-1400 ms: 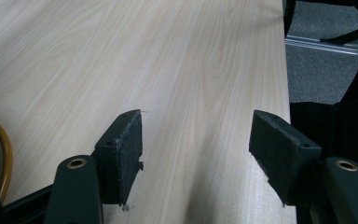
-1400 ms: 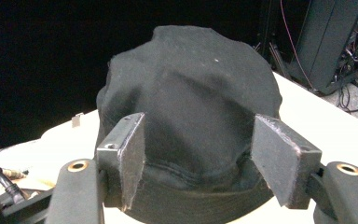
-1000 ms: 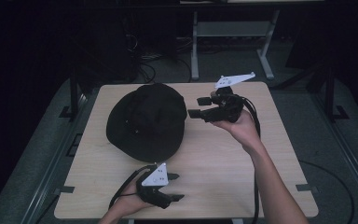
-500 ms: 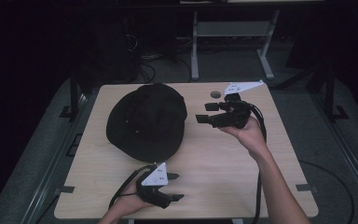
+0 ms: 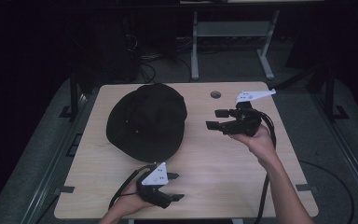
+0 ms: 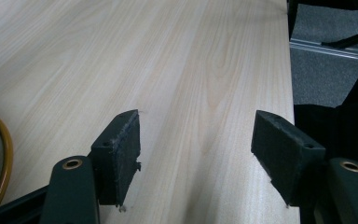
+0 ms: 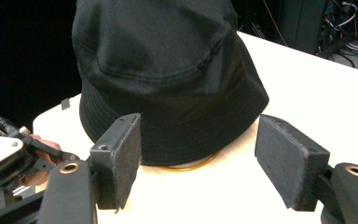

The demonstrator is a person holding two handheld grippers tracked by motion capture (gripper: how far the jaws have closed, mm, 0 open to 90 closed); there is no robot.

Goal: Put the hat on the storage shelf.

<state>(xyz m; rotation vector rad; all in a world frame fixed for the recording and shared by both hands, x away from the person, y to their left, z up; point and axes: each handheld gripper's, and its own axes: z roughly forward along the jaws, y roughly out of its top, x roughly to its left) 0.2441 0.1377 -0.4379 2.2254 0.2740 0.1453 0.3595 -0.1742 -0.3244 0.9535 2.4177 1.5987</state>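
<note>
Black bucket hat (image 5: 147, 121) sitting crown-up on the wooden surface (image 5: 223, 163), toward the far left part of it, brim draped over something round with an orange-yellow rim (image 7: 186, 166) peeking out beneath — probably a stand or bowl propping the hat so the brim hangs free and offers an edge to pinch. What that object is, impossible to tell.

Right gripper (image 5: 214, 119) held to the right of the hat, raised off the surface, jaws spread wide and aimed at the hat; nothing between them. In the right gripper view, hat's brim framed squarely in the gap between the two pads, well apart from them yet — a line-up for a grasp on the near brim, by the look of it.

Left gripper (image 5: 176, 186) parked near the front of the surface, below the hat, jaws likewise apart and empty, pointing right and away from the hat across bare wood. Likely waiting out of the way, low and steady, leaving the right side free to approach.

Small round hole (image 5: 216, 94) in the surface just right of the hat, toward the back.
</note>
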